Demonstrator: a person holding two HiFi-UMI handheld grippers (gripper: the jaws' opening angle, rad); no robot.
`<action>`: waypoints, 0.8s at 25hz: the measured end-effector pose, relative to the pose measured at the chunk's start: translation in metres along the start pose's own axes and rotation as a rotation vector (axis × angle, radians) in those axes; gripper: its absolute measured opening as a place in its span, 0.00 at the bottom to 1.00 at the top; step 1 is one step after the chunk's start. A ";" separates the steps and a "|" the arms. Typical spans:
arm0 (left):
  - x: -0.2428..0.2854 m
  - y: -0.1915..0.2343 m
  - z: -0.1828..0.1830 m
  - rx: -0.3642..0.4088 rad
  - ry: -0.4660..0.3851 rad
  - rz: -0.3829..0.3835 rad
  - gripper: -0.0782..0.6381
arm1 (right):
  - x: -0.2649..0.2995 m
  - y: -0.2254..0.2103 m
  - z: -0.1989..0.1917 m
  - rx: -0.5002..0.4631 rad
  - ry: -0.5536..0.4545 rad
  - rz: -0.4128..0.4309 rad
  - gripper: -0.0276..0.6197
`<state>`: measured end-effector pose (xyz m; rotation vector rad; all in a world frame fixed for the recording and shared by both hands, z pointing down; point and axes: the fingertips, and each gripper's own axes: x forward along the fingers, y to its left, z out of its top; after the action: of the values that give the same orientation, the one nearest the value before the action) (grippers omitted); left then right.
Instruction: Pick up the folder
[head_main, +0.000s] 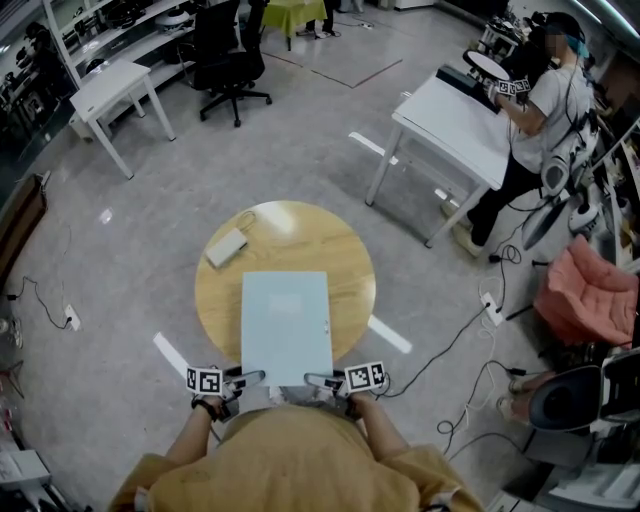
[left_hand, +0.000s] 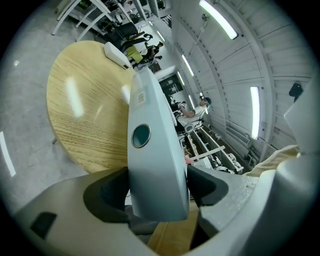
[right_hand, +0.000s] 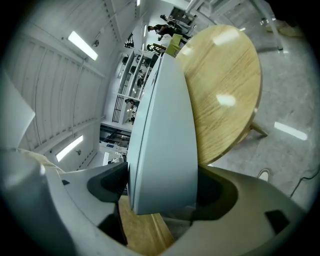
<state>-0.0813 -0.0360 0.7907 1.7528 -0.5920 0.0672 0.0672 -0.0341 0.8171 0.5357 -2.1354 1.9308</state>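
Head view: folder (head_main: 286, 325) at 6 o'clock on the table (head_main: 345, 250).
Jaws of left gripper (head_main: 250, 377) and right gripper (head_main: 318, 379) clamp its near end.

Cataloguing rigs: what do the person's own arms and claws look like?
The left claw and right claw: light grey moulded bodies, dark pads inside the jaws, each carrying a cube of black-and-white square markers. Dark wrist straps; mustard-yellow top with sleeves.
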 end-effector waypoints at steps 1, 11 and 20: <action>0.000 -0.002 0.001 0.010 -0.003 -0.002 0.61 | -0.001 0.002 0.002 -0.016 -0.004 0.000 0.62; -0.004 -0.036 0.028 0.146 -0.057 -0.033 0.61 | -0.017 0.041 0.031 -0.210 -0.045 0.019 0.62; -0.026 -0.094 0.078 0.314 -0.177 -0.054 0.61 | -0.033 0.102 0.074 -0.410 -0.138 0.069 0.62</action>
<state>-0.0848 -0.0850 0.6756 2.0930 -0.6898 -0.0352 0.0621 -0.0954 0.7023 0.5303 -2.5728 1.4565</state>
